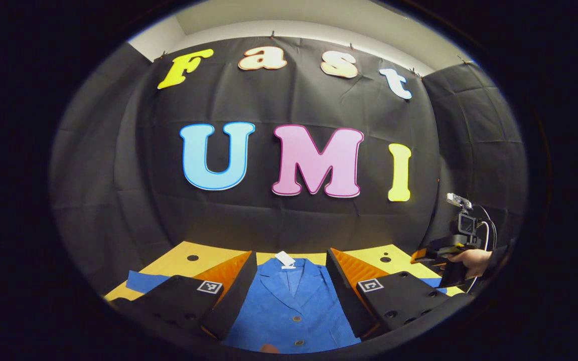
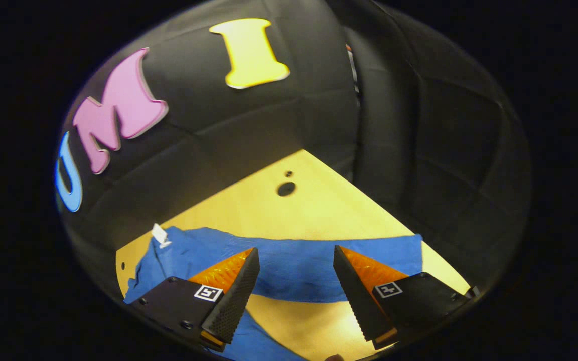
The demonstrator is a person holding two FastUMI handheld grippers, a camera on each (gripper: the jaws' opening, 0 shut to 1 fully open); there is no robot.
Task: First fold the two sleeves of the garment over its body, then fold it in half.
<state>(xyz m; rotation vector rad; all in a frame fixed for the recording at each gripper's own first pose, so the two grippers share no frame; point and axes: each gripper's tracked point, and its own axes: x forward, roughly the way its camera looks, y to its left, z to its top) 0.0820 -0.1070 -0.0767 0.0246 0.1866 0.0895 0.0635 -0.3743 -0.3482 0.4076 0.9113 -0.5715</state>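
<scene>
A yellow table (image 2: 314,210) with round holes carries a blue jacket (image 1: 294,311) spread flat, sleeves outstretched.

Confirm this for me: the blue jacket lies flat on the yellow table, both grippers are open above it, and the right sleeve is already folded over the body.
Not quite: the right sleeve is not folded yet. The right gripper view shows it stretched straight out across the yellow table. The rest holds: the blue jacket lies flat, and the left gripper and right gripper are open above it.

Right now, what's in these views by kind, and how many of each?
Blue garment: 1
White tag at its collar: 1
Tongs, left and right, both open: 2
Yellow table: 1
Total: 5
</scene>
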